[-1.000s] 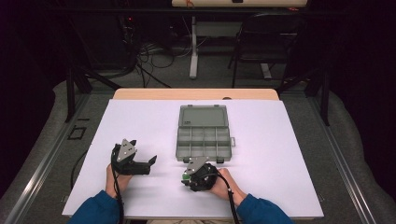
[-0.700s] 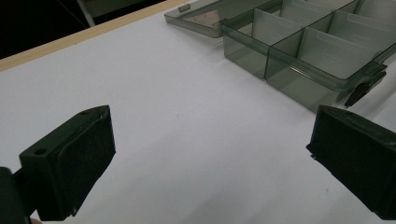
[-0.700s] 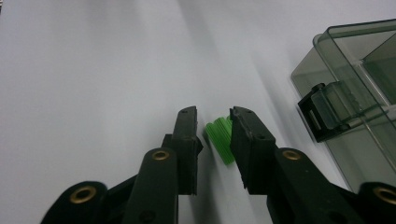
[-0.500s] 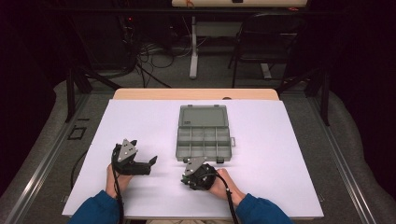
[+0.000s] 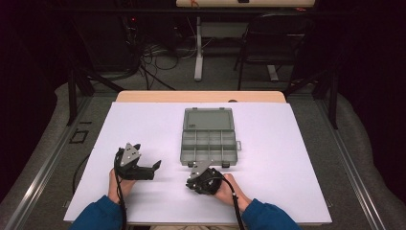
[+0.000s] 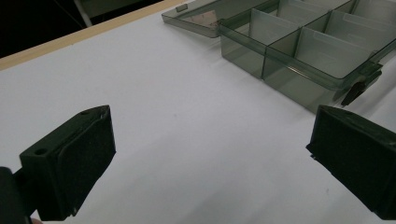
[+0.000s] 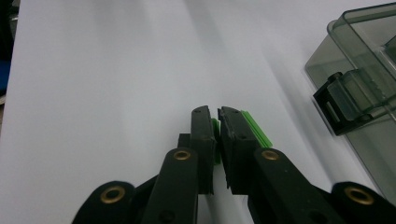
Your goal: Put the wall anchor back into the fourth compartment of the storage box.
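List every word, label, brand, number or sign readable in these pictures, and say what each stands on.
None: no readable text stands anywhere.
The compartment box, clear grey plastic with its lid open, bears no label or brand.
The white table cover is plain.
The left tool and right tool carry no lettering; the green strips by the right tool's jaws are unmarked.

i can't read any text, label, brand, number or sign from here, not on the compartment box (image 5: 209,140) nor on the white table cover (image 5: 143,124).
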### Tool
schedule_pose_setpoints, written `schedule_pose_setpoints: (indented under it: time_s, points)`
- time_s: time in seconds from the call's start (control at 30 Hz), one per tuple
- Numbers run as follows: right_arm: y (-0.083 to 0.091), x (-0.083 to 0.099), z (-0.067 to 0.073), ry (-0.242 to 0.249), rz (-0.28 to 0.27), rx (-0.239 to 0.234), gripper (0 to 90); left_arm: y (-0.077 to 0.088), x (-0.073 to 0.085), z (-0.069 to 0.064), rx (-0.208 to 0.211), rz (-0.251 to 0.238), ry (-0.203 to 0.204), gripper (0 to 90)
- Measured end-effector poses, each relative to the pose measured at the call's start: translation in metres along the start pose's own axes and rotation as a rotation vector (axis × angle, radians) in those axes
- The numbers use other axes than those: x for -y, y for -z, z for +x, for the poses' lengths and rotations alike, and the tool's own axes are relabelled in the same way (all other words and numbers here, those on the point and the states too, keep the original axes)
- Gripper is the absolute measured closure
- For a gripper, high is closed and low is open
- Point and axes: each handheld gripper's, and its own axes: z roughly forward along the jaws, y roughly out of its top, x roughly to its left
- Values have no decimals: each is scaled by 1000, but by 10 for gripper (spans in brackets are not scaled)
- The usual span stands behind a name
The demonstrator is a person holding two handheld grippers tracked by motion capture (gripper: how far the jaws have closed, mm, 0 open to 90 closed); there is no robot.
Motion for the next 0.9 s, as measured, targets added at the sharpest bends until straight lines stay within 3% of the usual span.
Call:
schedule_pose_setpoints:
  time_s: [0.9]
  points:
    - [27, 2, 2, 1, -33, 56, 843, 1, 0, 0, -9, -10, -4, 1]
